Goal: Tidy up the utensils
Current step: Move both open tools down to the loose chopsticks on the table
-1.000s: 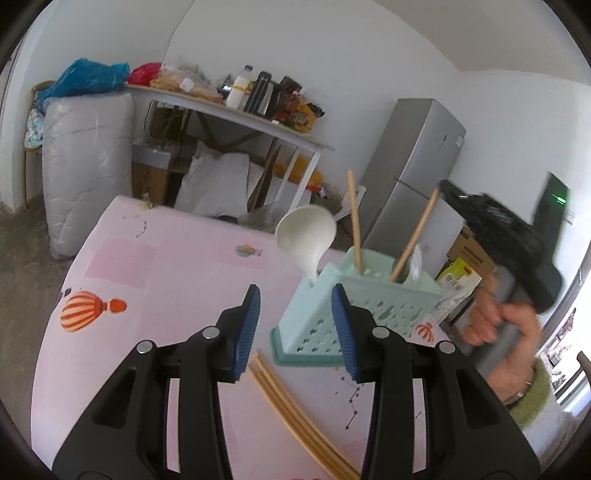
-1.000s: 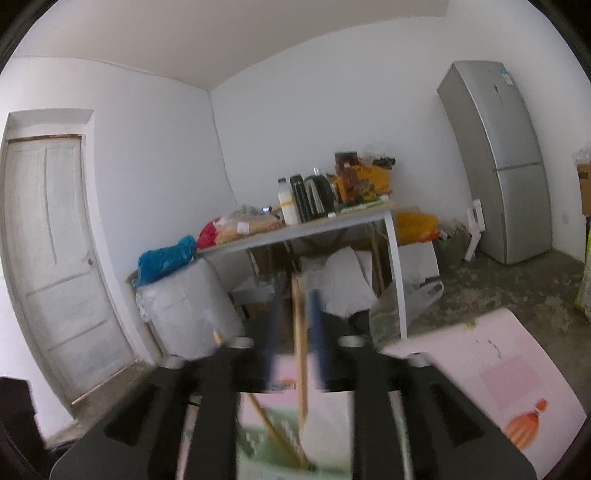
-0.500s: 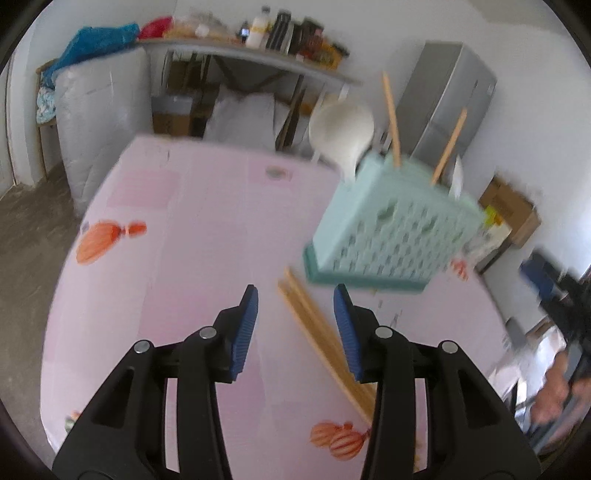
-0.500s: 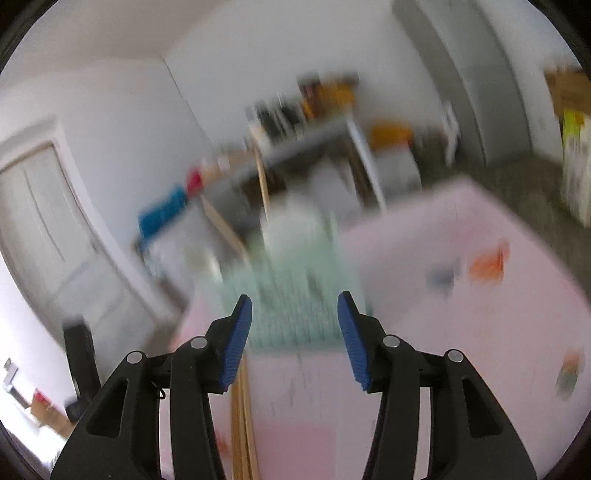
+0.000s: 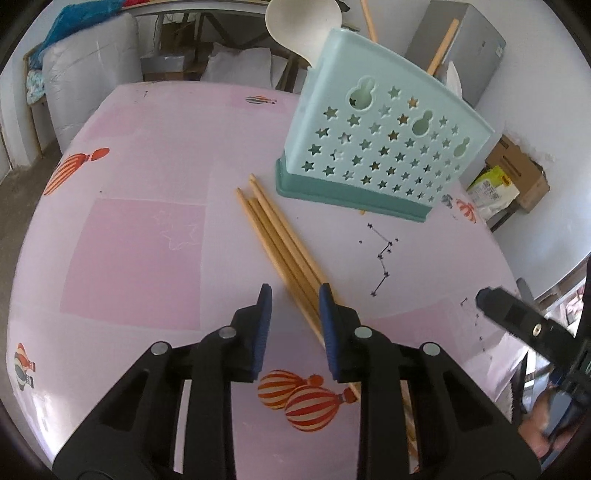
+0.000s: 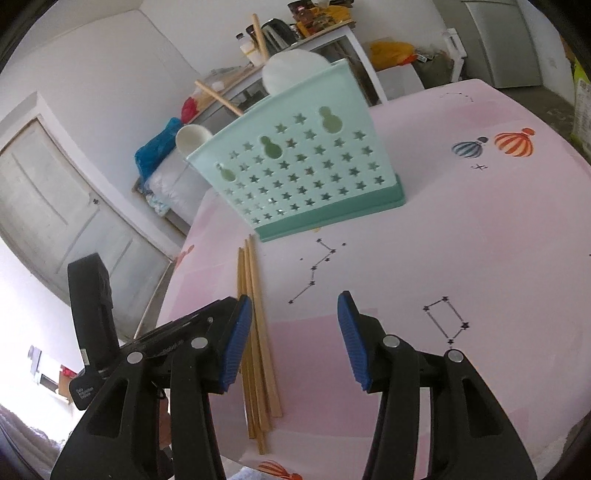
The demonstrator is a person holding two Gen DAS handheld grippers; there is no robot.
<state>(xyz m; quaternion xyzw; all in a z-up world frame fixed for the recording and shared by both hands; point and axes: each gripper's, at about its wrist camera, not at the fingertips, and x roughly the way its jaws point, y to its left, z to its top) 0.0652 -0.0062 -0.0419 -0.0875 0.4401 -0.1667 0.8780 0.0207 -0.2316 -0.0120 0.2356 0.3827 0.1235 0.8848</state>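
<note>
Overhead, pink balloon-print tablecloth (image 5: 147,240), white walls (image 6: 92,74)

Left hand-held gripper (image 5: 291,290): angled downward, jaws just narrowed, pads apart. Right hand-held gripper (image 6: 295,304): angled downward, jaws parted wide, empty.

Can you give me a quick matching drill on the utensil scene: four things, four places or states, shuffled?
Things:
1. chopsticks
2. white ladle
3. left gripper
4. right gripper

States:
A. stands in the green utensil holder
B. jaws open, nothing between them
C. lie loose on the pink tablecloth
D. jaws narrowed, over the chopsticks' near ends

Pairs: 1-C, 2-A, 3-D, 4-B
</note>
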